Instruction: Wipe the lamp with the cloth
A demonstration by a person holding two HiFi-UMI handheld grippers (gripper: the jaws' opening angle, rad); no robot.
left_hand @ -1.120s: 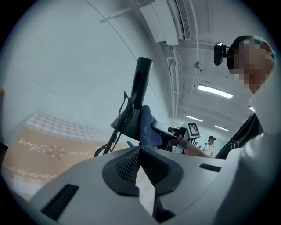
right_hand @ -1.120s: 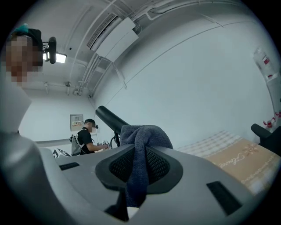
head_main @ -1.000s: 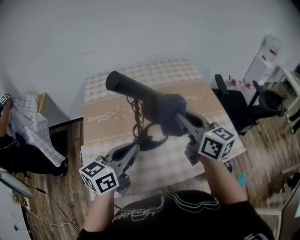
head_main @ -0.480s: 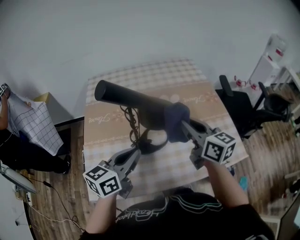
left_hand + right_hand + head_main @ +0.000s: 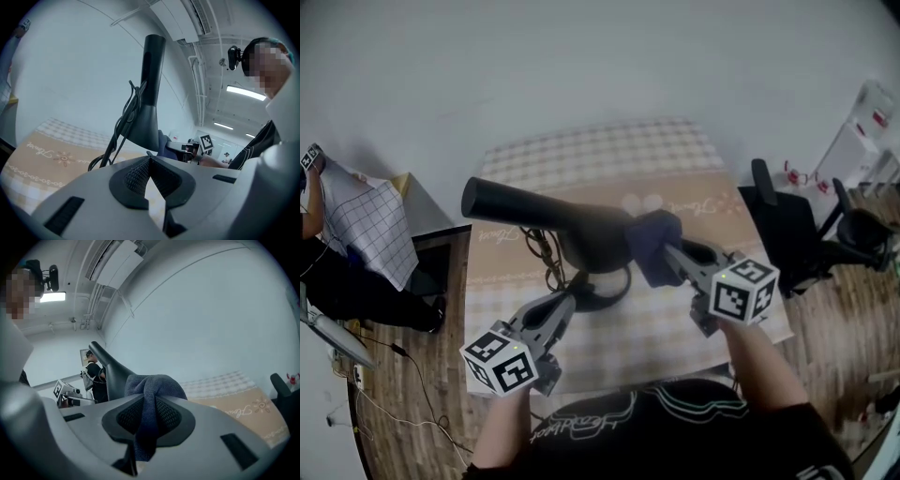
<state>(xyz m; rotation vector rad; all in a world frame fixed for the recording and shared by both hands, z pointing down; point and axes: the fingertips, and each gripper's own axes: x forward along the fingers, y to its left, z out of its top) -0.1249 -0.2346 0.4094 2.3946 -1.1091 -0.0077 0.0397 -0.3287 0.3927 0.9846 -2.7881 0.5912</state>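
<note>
As I look down through the head view, I see the black lamp (image 5: 581, 234) over the middle of the table (image 5: 675, 173), which has a beige and checked cover. From the wide flared part of the lamp, its long tube points toward 10 o'clock. A dark cable (image 5: 551, 251) hangs in loops on the 8 o'clock side of the flared part.

My right gripper (image 5: 667, 258) comes in from 4 o'clock. In the right gripper view its jaws are clenched on the dark blue cloth (image 5: 649, 246). The cloth is bunched above the pads and a strip of it hangs down between them. The bunched end lies against the 3 o'clock side of the flared part of the lamp, and in the head view the two touch.

My left gripper (image 5: 565, 302) comes in from 7 o'clock, and its tips are just beside the dark curved foot of the lamp. In the left gripper view the pads meet at their tips, and I see nothing between them. I cannot tell if the tips touch the lamp. In that view the lamp rises upright just beyond the jaws, with the cable running down its left side.

A black office chair (image 5: 783, 220) stands beside the table at 3 o'clock.
</note>
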